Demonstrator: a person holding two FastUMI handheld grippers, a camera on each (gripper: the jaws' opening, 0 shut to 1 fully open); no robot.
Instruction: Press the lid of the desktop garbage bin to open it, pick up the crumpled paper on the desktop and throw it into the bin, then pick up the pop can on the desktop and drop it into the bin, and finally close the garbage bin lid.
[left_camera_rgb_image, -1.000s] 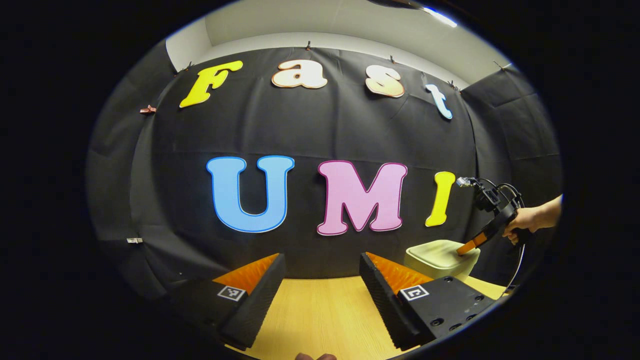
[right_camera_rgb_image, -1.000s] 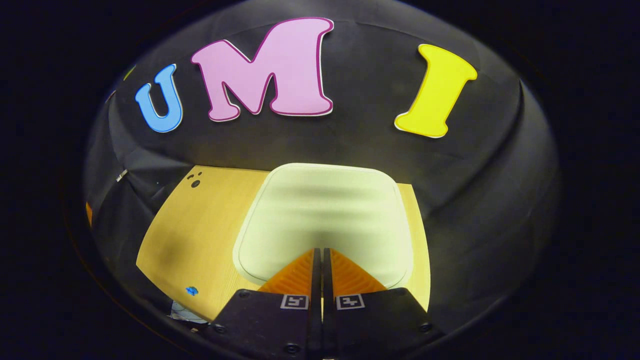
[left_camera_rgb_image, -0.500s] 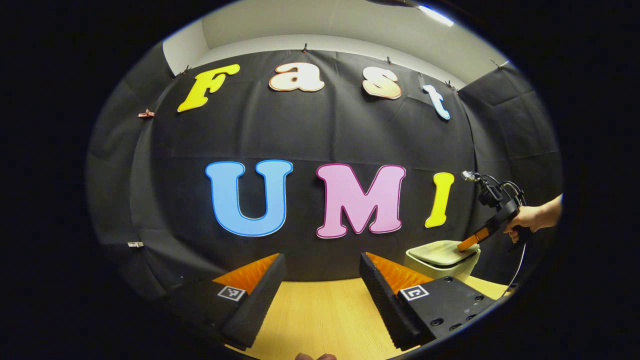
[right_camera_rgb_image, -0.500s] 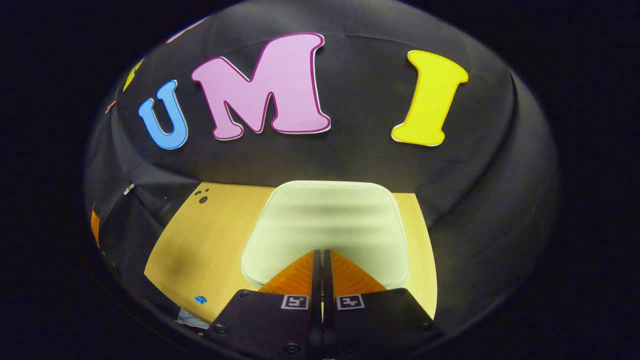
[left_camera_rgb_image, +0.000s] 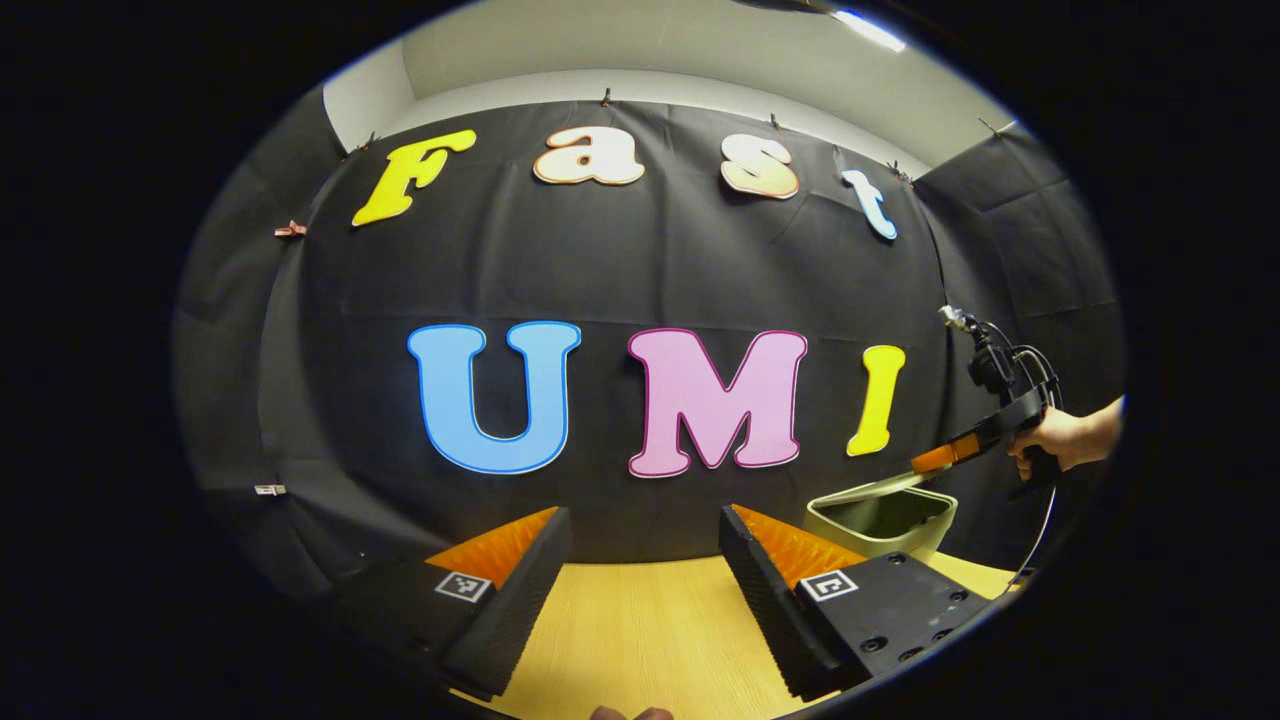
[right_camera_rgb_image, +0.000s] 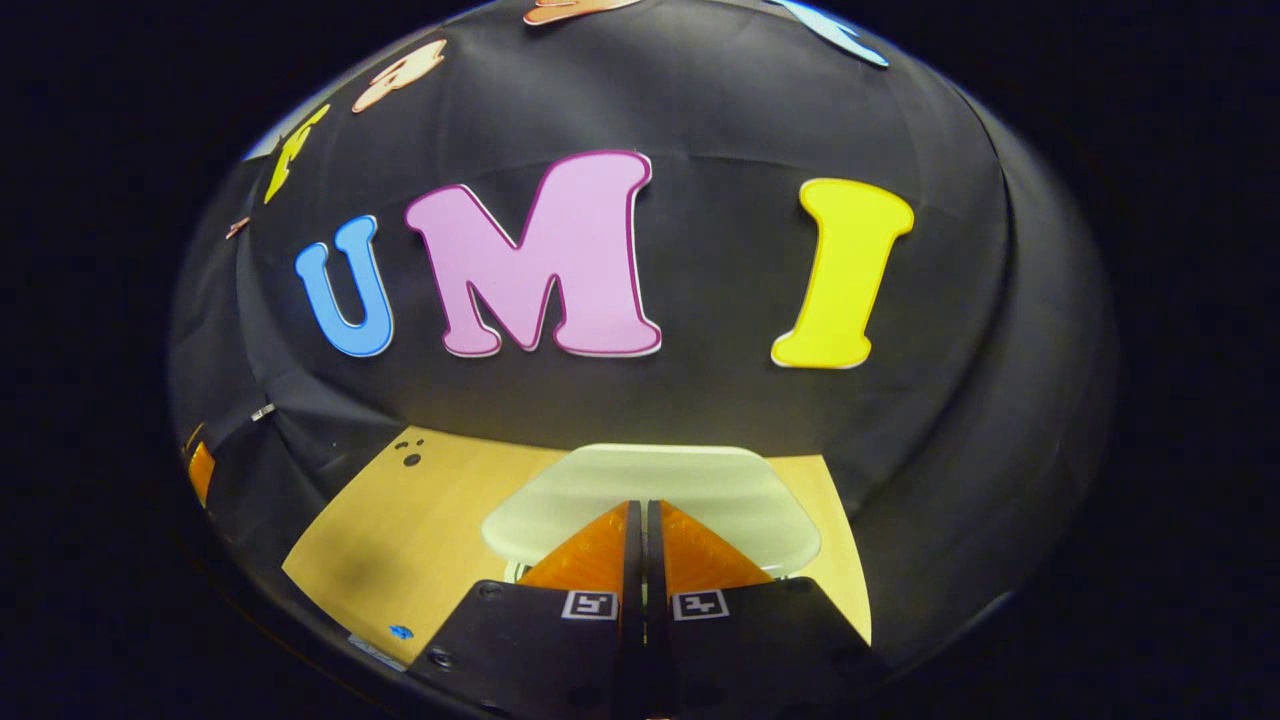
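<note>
The lid (right_camera_rgb_image: 650, 490) lies tilted up at 12 o'clock from the right gripper (right_camera_rgb_image: 640, 520), its jaws closed and empty, perhaps touching it; the left gripper (left_camera_rgb_image: 640, 530), jaws open, hangs farther off over the bench (left_camera_rgb_image: 640, 620).

Black cloth (left_camera_rgb_image: 640, 270) is hanging across the back of the booth as its wall, creasing in long horizontal folds, and more of it is wrapping round on the right side (left_camera_rgb_image: 1030, 250). Small clips (left_camera_rgb_image: 606, 97) are pinning its top edge. Above the cloth a pale plain wall (left_camera_rgb_image: 640, 55) is showing, with a ceiling light (left_camera_rgb_image: 868, 30) glaring at the upper right. A light wooden tabletop (left_camera_rgb_image: 640, 630) is running up to the foot of the cloth. In the right gripper view a blue mark (right_camera_rgb_image: 400, 632) is sitting near the tabletop's near-left corner, and dark dots (right_camera_rgb_image: 411, 456) are lying near its far-left corner.
</note>
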